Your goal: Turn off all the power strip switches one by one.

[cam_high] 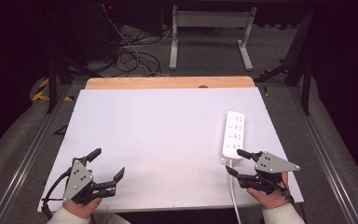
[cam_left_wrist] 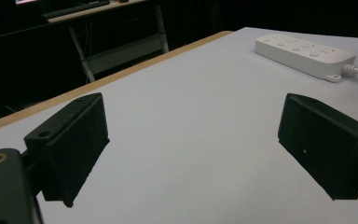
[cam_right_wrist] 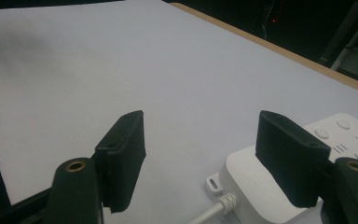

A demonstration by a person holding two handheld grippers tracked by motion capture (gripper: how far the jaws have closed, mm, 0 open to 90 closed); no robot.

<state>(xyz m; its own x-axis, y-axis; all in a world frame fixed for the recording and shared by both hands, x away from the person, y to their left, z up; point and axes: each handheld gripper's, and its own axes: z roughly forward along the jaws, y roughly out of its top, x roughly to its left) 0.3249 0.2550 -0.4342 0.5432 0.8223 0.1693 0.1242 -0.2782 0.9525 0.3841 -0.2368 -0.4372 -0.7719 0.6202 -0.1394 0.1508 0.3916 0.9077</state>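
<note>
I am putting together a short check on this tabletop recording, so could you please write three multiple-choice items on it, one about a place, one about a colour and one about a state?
1. Where does the power strip lie on the table?
A. Toward the right side, ahead of the right tongs
B. At the far left corner
C. Between the jaws of the left tongs

2. What colour is the power strip?
A. Black
B. White
C. Orange

3. How do the right tongs stand?
A. Shut on the power strip's cable
B. Shut with nothing between the jaws
C. Open, with the jaws apart

Answers:
1. A: the high view shows the strip on the table's right side, just beyond the right tongs.
2. B: its casing is white in all three views.
3. C: the right gripper view shows a wide gap between the jaws, one jaw in front of the strip's near end, neither pressing on it.
</note>
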